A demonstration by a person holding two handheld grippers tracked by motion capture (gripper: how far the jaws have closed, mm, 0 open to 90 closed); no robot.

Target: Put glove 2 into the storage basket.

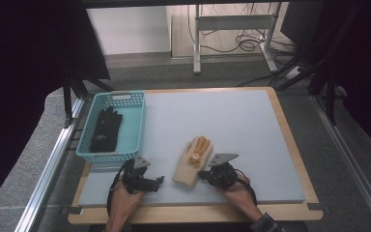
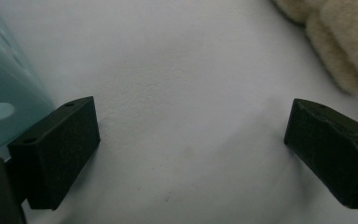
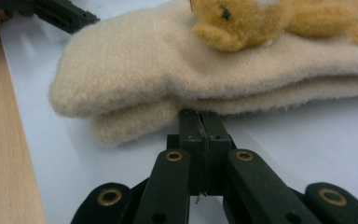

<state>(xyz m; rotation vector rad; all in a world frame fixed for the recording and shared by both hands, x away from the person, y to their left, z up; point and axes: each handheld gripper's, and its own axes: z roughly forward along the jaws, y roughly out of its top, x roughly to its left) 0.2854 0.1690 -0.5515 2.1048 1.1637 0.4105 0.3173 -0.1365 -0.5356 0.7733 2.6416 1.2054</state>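
Observation:
A pair of cream fleece mittens [image 1: 188,166] lies stacked on the pale blue mat, with an orange plush toy [image 1: 199,147] on top. My right gripper [image 1: 203,175] sits just right of the cuff end. In the right gripper view it [image 3: 199,116] is shut, its tips against the edge of the lower mitten [image 3: 135,123] under the upper mitten [image 3: 168,65]; no fabric shows between the jaws. My left gripper [image 1: 158,181] rests low over the mat left of the mittens. It [image 2: 191,135] is open with bare mat between the jaws, and the mitten [image 2: 340,42] is at the upper right.
A turquoise basket [image 1: 136,126] holding black gloves [image 1: 106,129] stands at the mat's left, close to my left gripper; its wall [image 2: 4,93] shows beside the left jaw. The wooden table edge [image 3: 4,154] runs near the mittens. Bare mat [image 1: 232,116] lies beyond.

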